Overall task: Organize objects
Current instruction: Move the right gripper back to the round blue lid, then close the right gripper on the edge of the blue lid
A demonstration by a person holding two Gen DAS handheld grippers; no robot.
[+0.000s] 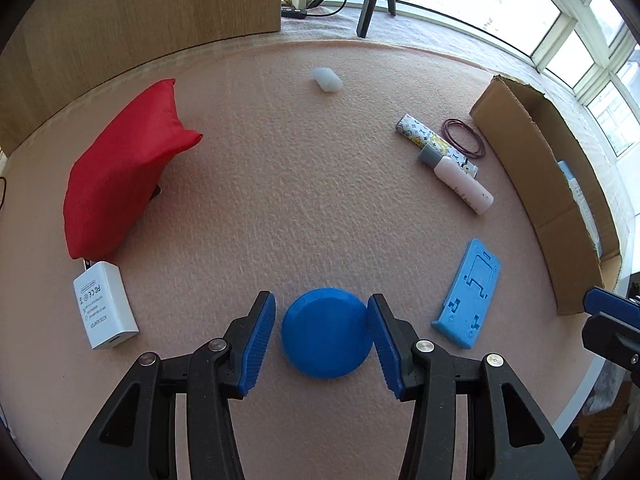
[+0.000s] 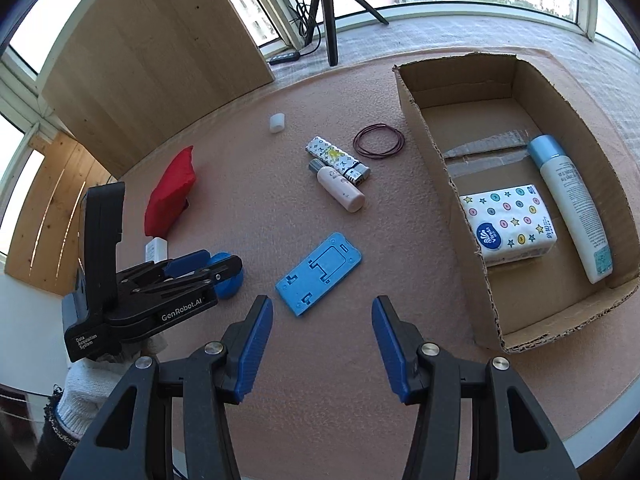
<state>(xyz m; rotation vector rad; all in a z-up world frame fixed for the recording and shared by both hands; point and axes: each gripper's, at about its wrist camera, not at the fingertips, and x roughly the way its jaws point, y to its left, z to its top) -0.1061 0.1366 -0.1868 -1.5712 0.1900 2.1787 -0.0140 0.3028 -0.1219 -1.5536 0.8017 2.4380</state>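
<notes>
The cardboard box point(image 2: 420, 128) sits at the table's right, already holding a tissue pack point(image 2: 508, 222) and a bottle point(image 2: 572, 208). Well left of the box, the left gripper point(image 1: 322, 336) straddles the blue disc point(image 1: 325, 333), fingers apart: right pad touching its edge, left pad just clear. Nearer the box, the right gripper point(image 2: 322, 344) hangs spread and empty

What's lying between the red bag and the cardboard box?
In the right wrist view, a patterned lighter, a small pink bottle touching it, and looped rubber bands lie between the red bag and cardboard box.
</notes>
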